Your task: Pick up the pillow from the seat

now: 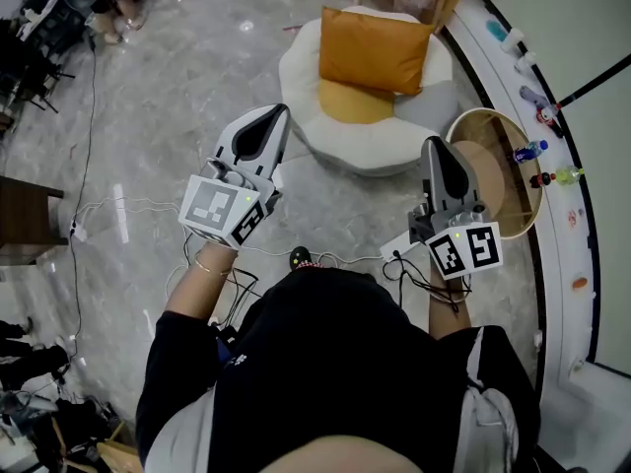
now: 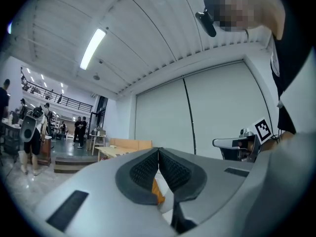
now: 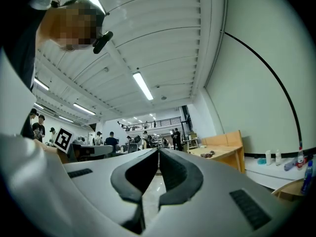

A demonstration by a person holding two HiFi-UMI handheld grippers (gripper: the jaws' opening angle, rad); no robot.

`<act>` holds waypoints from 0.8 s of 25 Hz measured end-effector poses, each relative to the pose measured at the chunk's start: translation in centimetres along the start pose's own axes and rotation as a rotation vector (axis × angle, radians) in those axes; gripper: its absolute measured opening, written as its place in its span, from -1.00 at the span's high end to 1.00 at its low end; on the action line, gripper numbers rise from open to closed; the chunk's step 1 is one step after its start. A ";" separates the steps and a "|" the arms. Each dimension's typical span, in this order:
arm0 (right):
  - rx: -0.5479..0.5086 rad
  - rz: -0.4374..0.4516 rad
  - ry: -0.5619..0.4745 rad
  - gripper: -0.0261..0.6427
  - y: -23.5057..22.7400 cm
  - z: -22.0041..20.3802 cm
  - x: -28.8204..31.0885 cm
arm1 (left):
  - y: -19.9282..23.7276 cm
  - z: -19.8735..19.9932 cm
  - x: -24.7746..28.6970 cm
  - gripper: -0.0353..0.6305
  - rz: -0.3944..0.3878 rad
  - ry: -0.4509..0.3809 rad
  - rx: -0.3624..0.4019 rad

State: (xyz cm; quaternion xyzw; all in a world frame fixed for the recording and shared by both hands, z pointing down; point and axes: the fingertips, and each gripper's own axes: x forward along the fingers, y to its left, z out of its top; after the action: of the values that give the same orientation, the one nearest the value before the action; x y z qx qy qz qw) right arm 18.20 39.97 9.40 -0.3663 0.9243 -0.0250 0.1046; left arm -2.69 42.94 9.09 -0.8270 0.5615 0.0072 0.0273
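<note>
Pointing forward, the left gripper [image 1: 268, 124] and the right gripper [image 1: 438, 152] both have their jaws fully closed, with the tips meeting and nothing held between them. Ahead of both jaw pairs, between their lines, stands the white seat [image 1: 306, 77]. A yellow cushion [image 1: 353, 102] lies on it. The orange pillow [image 1: 375, 47] leans upright behind that cushion at the seat's far side, well apart from either gripper. A round wooden table [image 1: 513, 131] stands just right of the right jaws.
</note>
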 end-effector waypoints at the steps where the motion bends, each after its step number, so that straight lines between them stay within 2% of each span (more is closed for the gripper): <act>1: -0.002 -0.007 0.002 0.85 0.3 -0.1 0.5 | 0.6 -0.1 0.0 0.86 -0.007 0.001 -0.002; 12: -0.006 -0.091 0.013 0.85 4.6 -1.7 4.0 | 6.2 -1.1 -0.2 0.86 -0.094 0.002 -0.043; 20: -0.018 -0.154 0.008 0.85 5.0 -1.6 3.2 | 7.0 -1.9 -0.1 0.86 -0.132 0.004 -0.094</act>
State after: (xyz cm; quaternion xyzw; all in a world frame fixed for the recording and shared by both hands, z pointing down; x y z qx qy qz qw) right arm 12.21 41.37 9.79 -0.4371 0.8939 -0.0262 0.0954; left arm -9.28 40.40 10.75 -0.8625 0.5049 0.0301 -0.0123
